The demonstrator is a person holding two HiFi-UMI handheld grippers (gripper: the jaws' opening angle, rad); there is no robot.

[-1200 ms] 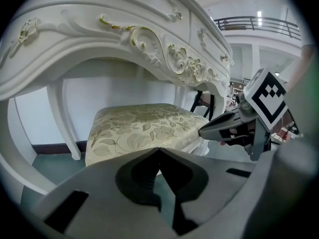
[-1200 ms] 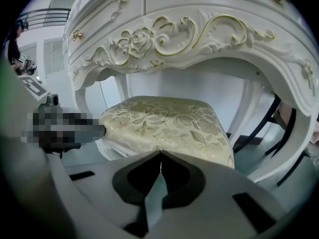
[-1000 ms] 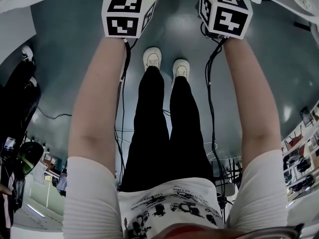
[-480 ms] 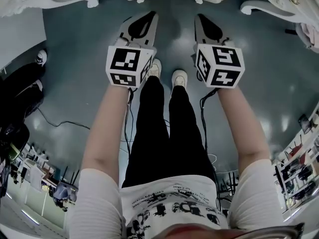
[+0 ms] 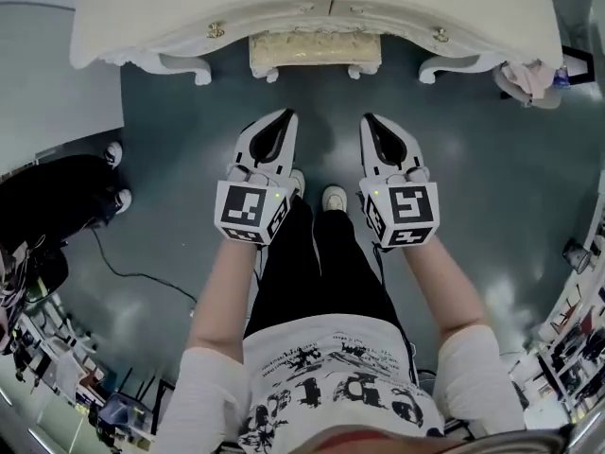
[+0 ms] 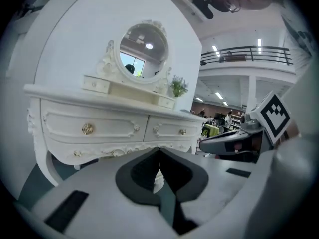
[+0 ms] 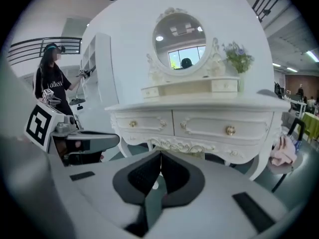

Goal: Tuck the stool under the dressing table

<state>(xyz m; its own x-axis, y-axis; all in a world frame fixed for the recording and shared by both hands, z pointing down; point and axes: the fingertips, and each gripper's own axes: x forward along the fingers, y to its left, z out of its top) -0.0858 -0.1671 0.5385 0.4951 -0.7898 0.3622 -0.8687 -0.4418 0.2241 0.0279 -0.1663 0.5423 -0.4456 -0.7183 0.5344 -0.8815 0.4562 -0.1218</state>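
Observation:
The white dressing table (image 5: 312, 8) spans the top of the head view. Its cream stool (image 5: 315, 53) stands in the knee gap, partly under the table's front edge. My left gripper (image 5: 284, 117) and right gripper (image 5: 369, 121) hover side by side above the floor, well short of the stool, pointing at it. Both are shut with nothing between the jaws. The left gripper view has its shut tips (image 6: 159, 151) below the table's drawers (image 6: 99, 128). In the right gripper view the shut tips (image 7: 160, 156) sit under the drawer front (image 7: 199, 123). The stool is mostly hidden in both gripper views.
The person's white shoes (image 5: 333, 197) stand just behind the grippers. Someone in black (image 5: 57, 197) is at the left, with a cable (image 5: 123, 263) on the floor. A pink cloth (image 5: 525, 78) hangs by the table's right leg. An oval mirror (image 6: 144, 46) tops the table.
The view has swung forward: the dressing table and stool have come fully into sight. Both grippers, still shut, now sit lower in the head view, in front of the feet.

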